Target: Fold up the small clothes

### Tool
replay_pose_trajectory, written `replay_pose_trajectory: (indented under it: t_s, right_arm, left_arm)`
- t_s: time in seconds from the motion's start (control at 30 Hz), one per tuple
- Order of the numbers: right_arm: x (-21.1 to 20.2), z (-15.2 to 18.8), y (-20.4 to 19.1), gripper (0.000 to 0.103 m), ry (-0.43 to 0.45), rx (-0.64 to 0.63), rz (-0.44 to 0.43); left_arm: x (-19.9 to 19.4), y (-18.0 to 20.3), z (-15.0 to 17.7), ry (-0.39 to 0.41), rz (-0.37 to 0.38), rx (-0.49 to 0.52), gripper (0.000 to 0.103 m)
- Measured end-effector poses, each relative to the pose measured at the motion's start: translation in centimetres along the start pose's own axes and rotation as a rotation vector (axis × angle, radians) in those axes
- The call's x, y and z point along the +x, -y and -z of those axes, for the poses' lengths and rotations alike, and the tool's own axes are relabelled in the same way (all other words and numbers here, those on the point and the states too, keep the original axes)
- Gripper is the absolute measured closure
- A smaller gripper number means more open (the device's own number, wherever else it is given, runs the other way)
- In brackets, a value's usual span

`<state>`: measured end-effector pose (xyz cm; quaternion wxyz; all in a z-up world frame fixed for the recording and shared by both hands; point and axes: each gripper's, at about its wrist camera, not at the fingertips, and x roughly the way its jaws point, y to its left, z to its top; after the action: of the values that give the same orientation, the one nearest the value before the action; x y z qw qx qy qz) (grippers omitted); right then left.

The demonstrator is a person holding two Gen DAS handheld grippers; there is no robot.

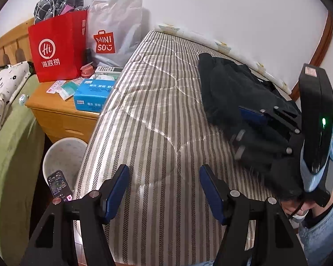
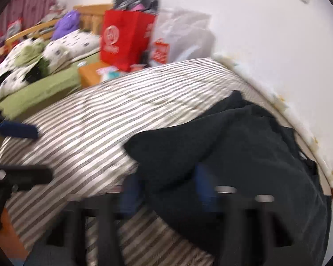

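A dark, crumpled garment lies on the striped mattress, near the wall side. My right gripper is at the garment's near edge. Its blue pads stand apart with a fold of the cloth between them, and blur hides any contact. My left gripper hovers open over bare mattress to the left of the garment, holding nothing.
A wooden nightstand past the mattress's far left corner carries a red paper bag, a white plastic bag and a blue tissue pack. A white bin and a phone sit below. The wall runs along the right.
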<state>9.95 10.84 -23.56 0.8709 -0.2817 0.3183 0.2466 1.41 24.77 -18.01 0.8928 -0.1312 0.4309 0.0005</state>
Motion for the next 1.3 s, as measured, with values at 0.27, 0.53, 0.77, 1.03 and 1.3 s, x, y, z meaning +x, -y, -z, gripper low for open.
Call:
replay_pose_trajectory:
  t_s: [0.27,0.53,0.77,1.03,1.3]
  right_arm:
    - [-6.0,0.5,7.7,0.088,0.159,0.247,-0.05]
    - [-13.9,6.4,19.7,0.089,0.296,0.503,0.081]
    - [-18.0,17.2,29.1,0.09,0.334,0.787,0.193]
    - [-15.4,27.8,34.1,0.088,0.184,1.069,0.13]
    - [-16.8,26.7,33.3,0.044,0.232,1.004,0.132]
  left_arm:
    - [0.9,2.7,-1.5,0.016,0.018,0.022,0.04]
    - [2.6,8.5,-3.5,0.042,0.087,0.06,0.04]
    - [4.4,14.5,-3.8,0.032,0.204,0.127,0.04]
    - [5.5,21.9,-2.6,-0.017,0.348,0.263,0.038]
    - [5.8,26.0,-1.0,-0.046,0.396,0.379,0.031]
